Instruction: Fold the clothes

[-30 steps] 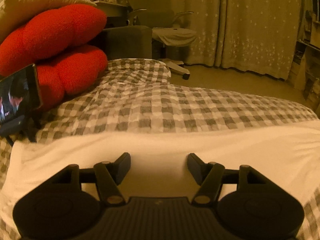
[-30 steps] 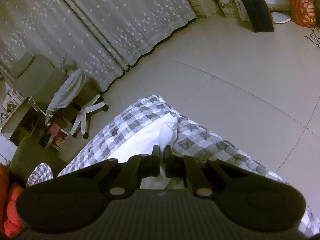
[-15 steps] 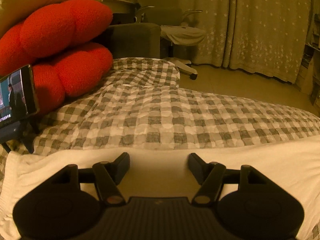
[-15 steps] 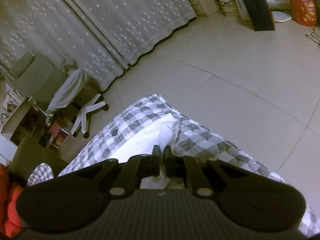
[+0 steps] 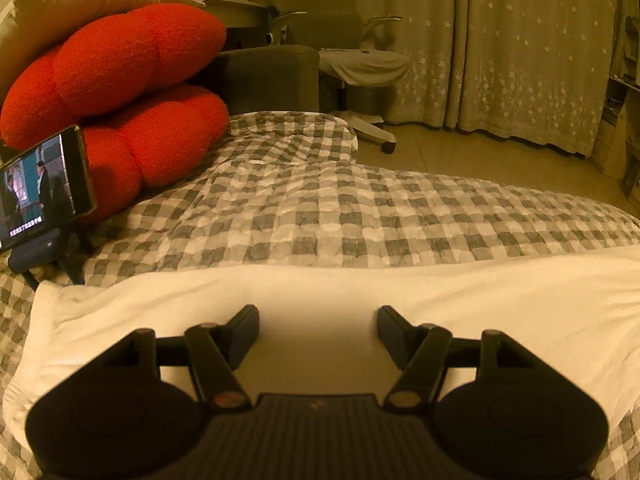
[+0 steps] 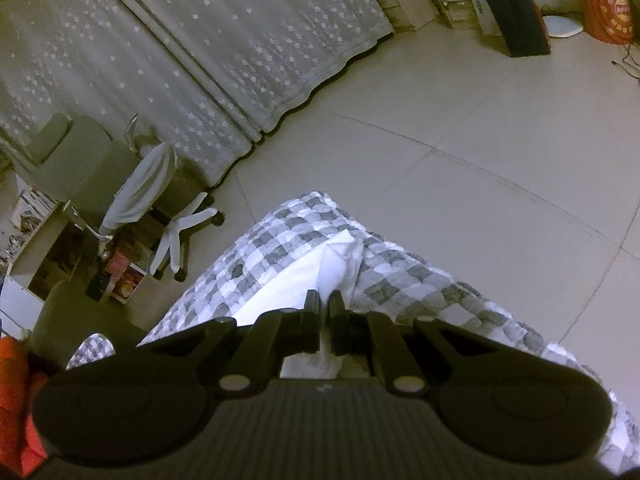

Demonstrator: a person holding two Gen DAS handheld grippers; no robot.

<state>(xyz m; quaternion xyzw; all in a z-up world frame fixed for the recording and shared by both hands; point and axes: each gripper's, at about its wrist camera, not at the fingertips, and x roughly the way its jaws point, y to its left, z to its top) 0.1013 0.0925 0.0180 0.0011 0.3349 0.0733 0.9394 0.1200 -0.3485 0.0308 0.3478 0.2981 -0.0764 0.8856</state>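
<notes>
A white garment [image 5: 480, 292] lies spread across a grey-and-white checked bed cover [image 5: 320, 208]. My left gripper [image 5: 318, 316] hovers just over the garment, a little in from its far edge, jaws open, with only flat cloth under the gap. In the right wrist view the garment [image 6: 296, 280] runs out to a corner near the bed cover's [image 6: 420, 292] end. My right gripper [image 6: 324, 300] is shut on a fold of that white cloth, which shows in the narrow slit between the fingers [image 6: 311, 320].
Red cushions [image 5: 132, 80] and a beige pillow [image 5: 60, 8] pile up at the left, with a phone on a stand [image 5: 40, 188] before them. An office chair [image 6: 136, 200] and star-patterned curtains [image 5: 520, 40] stand beyond the bed. A black bag [image 6: 516, 20] and orange bucket [image 6: 604, 0] sit on the tiled floor.
The left wrist view has wobbled slightly, with the garment's far edge dipping and coming back; its jaws stay open. The right gripper has stayed still, shut on the cloth.
</notes>
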